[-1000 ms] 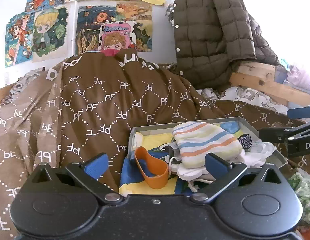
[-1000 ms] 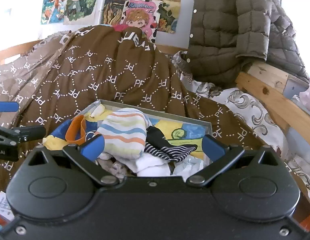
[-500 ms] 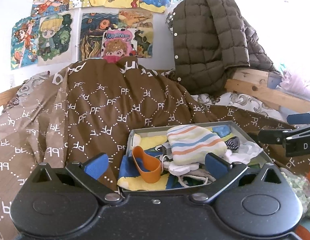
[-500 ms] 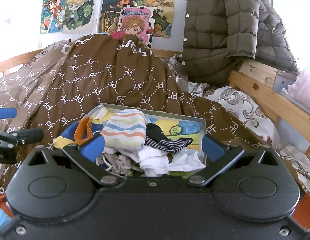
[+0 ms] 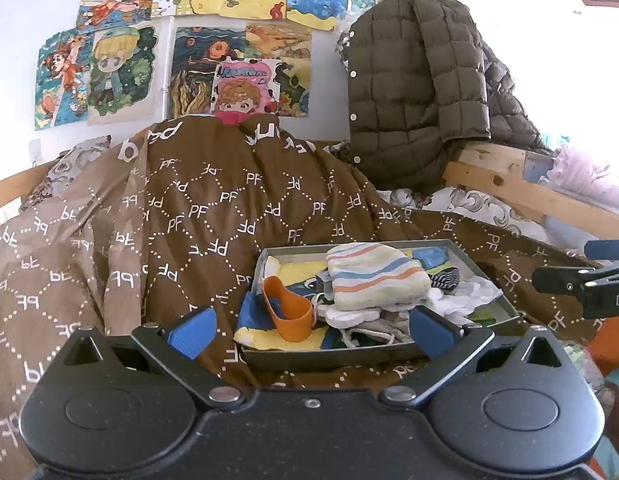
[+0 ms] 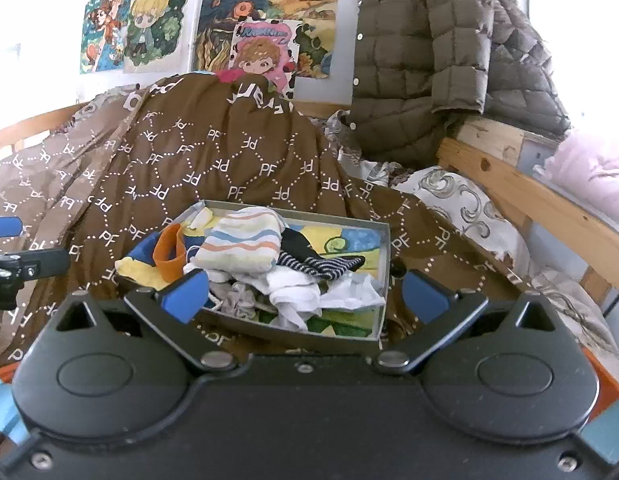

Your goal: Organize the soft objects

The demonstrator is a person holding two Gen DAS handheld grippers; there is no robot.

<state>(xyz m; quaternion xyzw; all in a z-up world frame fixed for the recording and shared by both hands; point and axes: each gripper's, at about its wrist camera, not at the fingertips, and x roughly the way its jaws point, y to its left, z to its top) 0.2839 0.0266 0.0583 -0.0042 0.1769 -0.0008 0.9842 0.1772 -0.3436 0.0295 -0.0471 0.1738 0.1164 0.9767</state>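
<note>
The soft things, a heap of socks and cloths, lay in a shallow grey cardboard tray (image 5: 449, 246) on the brown monogrammed quilt (image 5: 213, 208) covering the bed. From the left: an orange elastic band (image 5: 287, 312) stood by the tray's left end, then a folded pastel-striped cloth (image 5: 375, 280) on top of the heap with its long axis across the tray, then a black-and-white striped sock (image 6: 323, 266) and crumpled white cloths (image 6: 297, 292) toward the right end. The left claw (image 5: 309, 326) hung released and empty just before the near rim; the right claw (image 6: 305, 296) was likewise spread wide and empty, over the near right corner. Both seemed about equally near the heap. Open quilt lay to the left; the bed's wooden rail (image 6: 549, 200) hemmed the right.
</note>
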